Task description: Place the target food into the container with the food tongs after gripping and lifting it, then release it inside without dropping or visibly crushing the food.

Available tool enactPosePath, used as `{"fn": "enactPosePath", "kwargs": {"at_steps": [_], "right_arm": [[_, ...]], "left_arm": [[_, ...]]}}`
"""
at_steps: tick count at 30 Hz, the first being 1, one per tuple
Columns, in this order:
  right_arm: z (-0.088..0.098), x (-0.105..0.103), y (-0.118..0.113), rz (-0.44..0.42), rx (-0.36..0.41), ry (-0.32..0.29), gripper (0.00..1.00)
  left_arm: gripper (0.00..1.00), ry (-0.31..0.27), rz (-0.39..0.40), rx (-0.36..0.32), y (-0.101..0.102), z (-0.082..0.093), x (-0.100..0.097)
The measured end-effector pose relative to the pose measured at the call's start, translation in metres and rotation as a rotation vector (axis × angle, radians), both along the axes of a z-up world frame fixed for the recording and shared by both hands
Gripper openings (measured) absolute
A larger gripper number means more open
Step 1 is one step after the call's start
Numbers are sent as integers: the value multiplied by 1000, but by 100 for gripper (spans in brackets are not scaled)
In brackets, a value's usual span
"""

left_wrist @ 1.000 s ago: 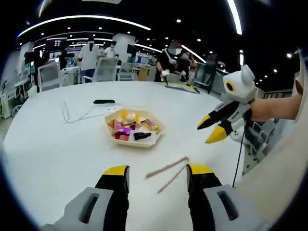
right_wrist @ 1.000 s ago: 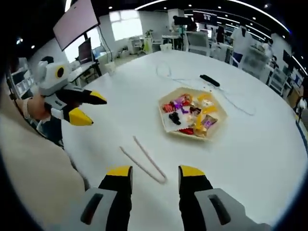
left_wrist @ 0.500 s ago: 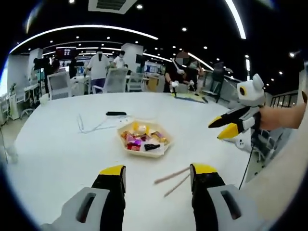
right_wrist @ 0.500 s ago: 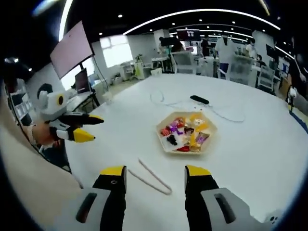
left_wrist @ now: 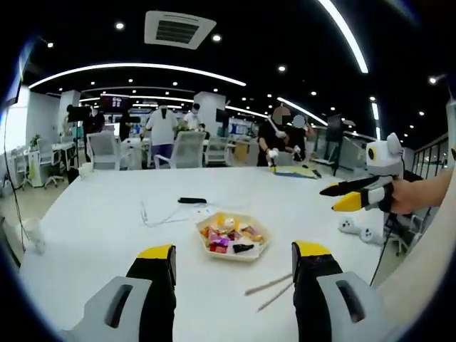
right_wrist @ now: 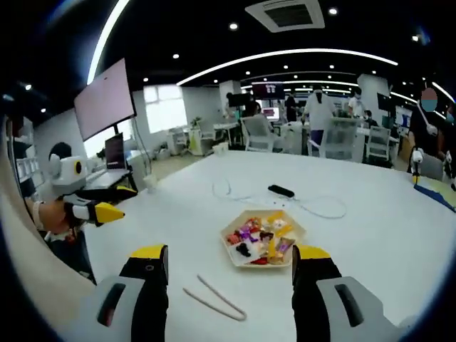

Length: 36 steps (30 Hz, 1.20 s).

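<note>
Left gripper view: the left gripper has its yellow-tipped jaws set wide apart over the round white table, holding nothing. The pale hexagonal tray of wrapped snacks sits ahead, and the slim pale food tongs lie flat just beside the right jaw. The right gripper hovers to the side, jaws parted and empty. Judged step: picking up the tongs. Approach low, clamp both arms near the joined end, and squeeze only lightly so that the tips remain controllable.

Right gripper view: the right gripper is spread open and empty. The tongs lie between its jaws, near the tray. The left gripper hovers well apart.

Which snack is the target cannot be determined. The tongs' joined end is partly hidden behind a jaw in the left gripper view. No separate container is identifiable.
</note>
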State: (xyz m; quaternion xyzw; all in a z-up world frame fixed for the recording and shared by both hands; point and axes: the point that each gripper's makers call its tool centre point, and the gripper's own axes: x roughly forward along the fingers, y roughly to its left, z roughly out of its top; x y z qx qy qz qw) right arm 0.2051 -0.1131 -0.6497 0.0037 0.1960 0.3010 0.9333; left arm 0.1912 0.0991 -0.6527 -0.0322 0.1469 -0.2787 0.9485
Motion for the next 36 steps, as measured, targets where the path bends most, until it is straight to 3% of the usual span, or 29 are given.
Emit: {"fn": "enactPosePath", "kwargs": {"at_steps": [6, 13, 16, 19, 26, 36], "right_arm": [[13, 0, -9, -59, 57, -46, 78], [26, 0, -22, -140, 146, -87, 85], [29, -1, -27, -175, 152, -109, 88], [32, 1, -38, -237, 110, -168, 94], [41, -1, -42, -290, 128, -233, 98], [32, -3, -34, -296, 124, -190, 97]], "left_arm": [[72, -67, 55, -10, 17, 16, -1], [79, -93, 91, -46, 31, 24, -4], [82, -109, 103, -40, 36, 24, -6], [89, -179, 123, 7, 42, 27, -4], [93, -185, 134, -10, 47, 29, -4], [90, -159, 126, -21, 51, 25, -4]]}}
